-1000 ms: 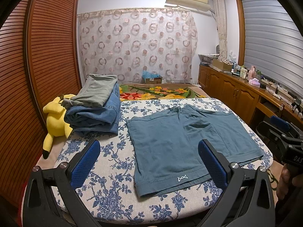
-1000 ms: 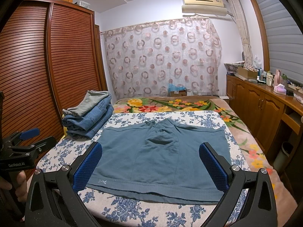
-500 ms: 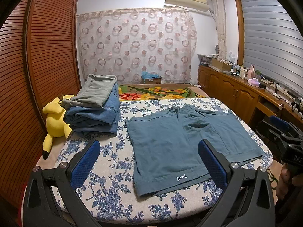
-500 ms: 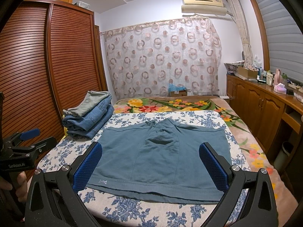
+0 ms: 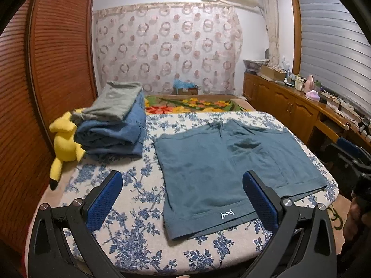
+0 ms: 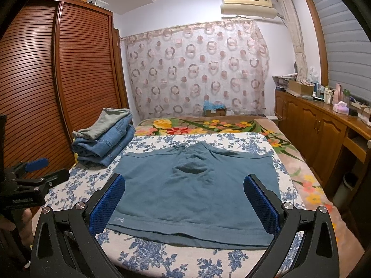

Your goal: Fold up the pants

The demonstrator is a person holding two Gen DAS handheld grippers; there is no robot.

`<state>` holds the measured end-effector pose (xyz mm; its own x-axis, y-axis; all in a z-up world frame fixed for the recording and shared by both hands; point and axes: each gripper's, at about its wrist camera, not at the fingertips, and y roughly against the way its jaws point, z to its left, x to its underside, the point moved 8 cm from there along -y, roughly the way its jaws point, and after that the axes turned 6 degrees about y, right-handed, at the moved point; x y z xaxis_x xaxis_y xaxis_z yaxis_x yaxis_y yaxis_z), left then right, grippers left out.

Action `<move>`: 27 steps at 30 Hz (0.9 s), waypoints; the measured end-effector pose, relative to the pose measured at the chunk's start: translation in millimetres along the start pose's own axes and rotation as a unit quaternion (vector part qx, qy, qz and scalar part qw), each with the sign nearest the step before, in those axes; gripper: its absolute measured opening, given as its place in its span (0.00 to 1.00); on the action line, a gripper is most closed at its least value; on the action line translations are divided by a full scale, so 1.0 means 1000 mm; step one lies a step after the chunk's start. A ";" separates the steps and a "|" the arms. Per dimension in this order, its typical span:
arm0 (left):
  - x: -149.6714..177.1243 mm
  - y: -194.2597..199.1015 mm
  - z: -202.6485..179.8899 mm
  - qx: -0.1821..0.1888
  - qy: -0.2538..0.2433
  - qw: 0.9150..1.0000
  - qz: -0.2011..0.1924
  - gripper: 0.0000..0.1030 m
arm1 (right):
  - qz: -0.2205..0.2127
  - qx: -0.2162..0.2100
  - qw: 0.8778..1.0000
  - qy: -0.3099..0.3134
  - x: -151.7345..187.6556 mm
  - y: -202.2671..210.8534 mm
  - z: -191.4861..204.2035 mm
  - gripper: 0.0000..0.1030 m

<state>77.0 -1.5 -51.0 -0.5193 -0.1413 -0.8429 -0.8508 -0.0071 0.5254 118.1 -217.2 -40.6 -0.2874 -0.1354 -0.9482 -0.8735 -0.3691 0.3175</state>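
Shorts (image 5: 222, 171) flat on bed (image 5: 139, 243), hem nearest, w/ folded stack (image 5: 113, 127) just left. L tongs (image 5: 183, 200) & R tongs (image 6: 184, 202) both wide open, empty, above near bed edge.

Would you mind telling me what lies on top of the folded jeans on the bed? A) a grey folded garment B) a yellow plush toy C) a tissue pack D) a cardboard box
A: a grey folded garment rests on the stacked jeans; the yellow plush toy sits beside the stack.
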 end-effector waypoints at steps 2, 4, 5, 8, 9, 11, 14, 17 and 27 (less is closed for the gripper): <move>0.002 -0.006 0.001 -0.001 0.000 1.000 0.003 1.00 | -0.002 0.002 1.000 0.000 -0.002 0.001 -0.001 0.99; 0.004 -0.014 0.003 -0.009 -0.006 1.000 0.002 1.00 | -0.004 0.005 1.000 0.001 -0.004 0.001 -0.001 0.99; 0.004 -0.016 0.004 -0.017 -0.010 1.000 0.000 1.00 | -0.003 0.004 1.000 0.001 -0.004 0.000 -0.002 0.99; 0.007 -0.026 0.006 -0.027 -0.022 0.999 -0.002 1.00 | -0.002 0.006 1.000 0.002 -0.003 -0.002 -0.003 0.99; 0.008 -0.029 0.006 -0.026 -0.023 0.999 0.000 1.00 | -0.001 0.007 1.000 0.001 -0.003 -0.003 -0.004 0.99; 0.009 -0.035 0.006 -0.024 -0.027 0.999 0.005 1.00 | 0.000 0.008 1.000 0.000 -0.003 -0.006 -0.005 0.99; 0.010 -0.045 0.005 -0.026 -0.039 0.999 0.013 1.00 | 0.004 0.013 1.000 0.003 -0.001 -0.008 -0.007 0.99; 0.012 -0.057 0.001 -0.022 -0.051 0.998 0.028 1.00 | 0.007 0.022 1.000 0.011 -0.003 -0.009 -0.009 0.99; 0.015 -0.082 -0.018 0.029 -0.063 0.996 0.055 1.00 | 0.018 0.043 0.999 0.009 -0.005 -0.022 -0.021 0.98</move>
<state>140.2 -21.4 -104.9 -0.6127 -0.0136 -0.7902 -0.7894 0.0603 0.6109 146.5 -227.9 -42.6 -0.3127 -0.1645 -0.9355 -0.8932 -0.2842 0.3486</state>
